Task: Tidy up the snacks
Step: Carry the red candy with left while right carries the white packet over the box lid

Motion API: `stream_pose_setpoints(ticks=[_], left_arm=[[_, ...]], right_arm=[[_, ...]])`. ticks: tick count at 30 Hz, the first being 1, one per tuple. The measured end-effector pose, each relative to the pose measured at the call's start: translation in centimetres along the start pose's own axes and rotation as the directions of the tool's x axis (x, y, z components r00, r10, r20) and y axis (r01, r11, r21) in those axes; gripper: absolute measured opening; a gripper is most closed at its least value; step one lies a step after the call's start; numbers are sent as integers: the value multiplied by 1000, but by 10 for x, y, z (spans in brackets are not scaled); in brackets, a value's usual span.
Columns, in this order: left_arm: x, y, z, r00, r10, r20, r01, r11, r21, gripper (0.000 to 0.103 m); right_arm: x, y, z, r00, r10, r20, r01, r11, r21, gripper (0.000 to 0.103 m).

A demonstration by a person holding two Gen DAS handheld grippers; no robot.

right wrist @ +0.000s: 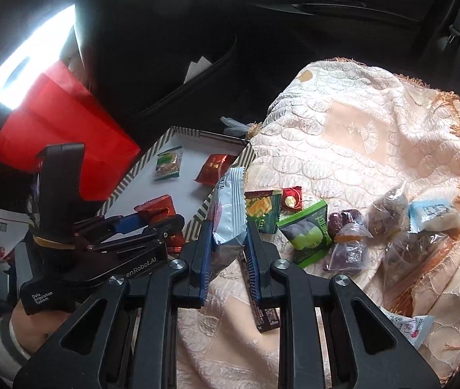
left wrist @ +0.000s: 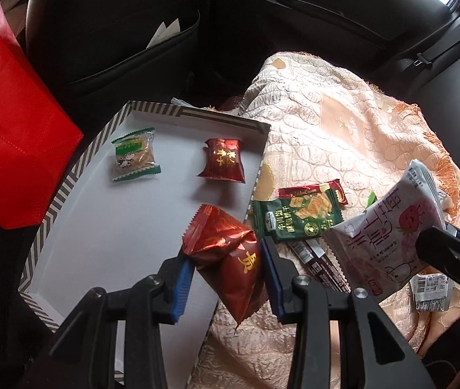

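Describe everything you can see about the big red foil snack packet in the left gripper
The large crinkled red foil snack packet is shiny, with gold patterning, a yellow Chinese character and serrated sealed ends. It looks puffed and unopened. The left gripper pinches it between blue ribbed pads, tilted, hanging across the near right edge of the white striped-rim cardboard box tray, its lower corner over the peach embroidered cloth. Whether it touches tray or cloth is unclear.

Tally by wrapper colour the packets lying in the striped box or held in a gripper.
Red: 2, small red packet in the box, large red packet in the left gripper
Green: 1, green packet in the box
White and pink: 1, white packet in the right gripper
Total: 4
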State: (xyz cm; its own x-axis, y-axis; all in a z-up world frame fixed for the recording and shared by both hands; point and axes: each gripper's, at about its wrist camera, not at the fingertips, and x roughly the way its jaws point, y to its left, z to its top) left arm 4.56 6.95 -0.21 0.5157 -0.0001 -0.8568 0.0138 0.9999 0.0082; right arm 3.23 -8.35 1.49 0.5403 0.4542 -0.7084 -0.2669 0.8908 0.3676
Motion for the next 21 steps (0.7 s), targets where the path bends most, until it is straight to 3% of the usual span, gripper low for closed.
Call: stream_pose_setpoints(ticks=[21], left_arm=[[35,69,14,995,79,-56,-84,992,-91,42]], right_arm=[[56,47,31,994,68,-80,-73,996,-57,19]])
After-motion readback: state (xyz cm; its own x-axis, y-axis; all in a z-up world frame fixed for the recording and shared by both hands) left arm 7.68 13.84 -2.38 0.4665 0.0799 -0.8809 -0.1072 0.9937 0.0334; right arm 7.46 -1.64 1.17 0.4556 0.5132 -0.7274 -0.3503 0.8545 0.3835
